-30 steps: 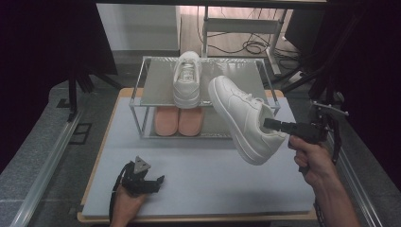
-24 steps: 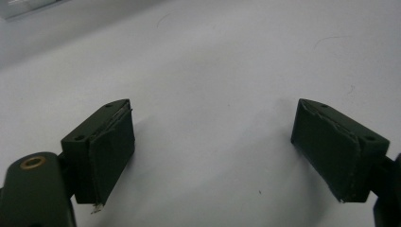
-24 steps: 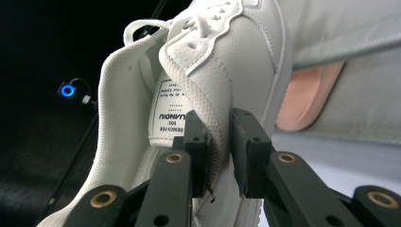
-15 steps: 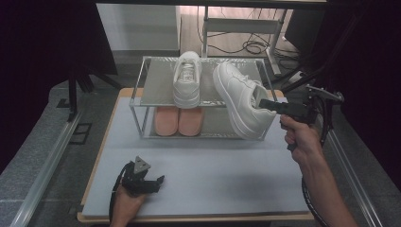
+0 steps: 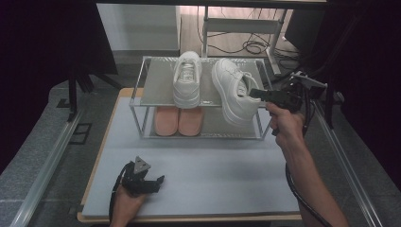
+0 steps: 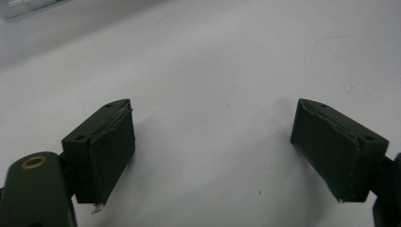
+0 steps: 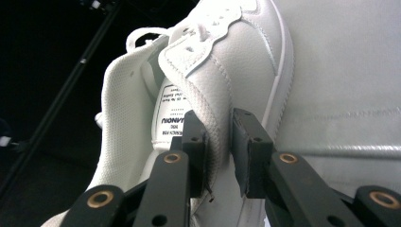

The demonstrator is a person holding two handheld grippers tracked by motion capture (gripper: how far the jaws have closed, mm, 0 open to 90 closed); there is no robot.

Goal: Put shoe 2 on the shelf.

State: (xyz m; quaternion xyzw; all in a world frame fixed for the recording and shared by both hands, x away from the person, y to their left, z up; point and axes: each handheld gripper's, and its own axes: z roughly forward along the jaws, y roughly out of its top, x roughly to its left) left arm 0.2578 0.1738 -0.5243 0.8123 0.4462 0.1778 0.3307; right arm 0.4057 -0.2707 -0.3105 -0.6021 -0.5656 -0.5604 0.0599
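**White sneaker held at the shoe rack's top shelf**

On the pale grey table mat point(image 5: 198, 170) stands a two-shelf metal mesh shoe rack point(image 5: 156, 87). Its top shelf carries one white leather sneaker point(image 5: 187, 78); a pair of salmon-pink shoes point(image 5: 178, 120) sits below. The right gripper point(image 5: 257, 93) pinches the collar of a second white sneaker point(image 5: 231, 90), tilted over the shelf's right end. The left gripper point(image 5: 158, 182) rests on the mat, jaws spread, nothing between them.
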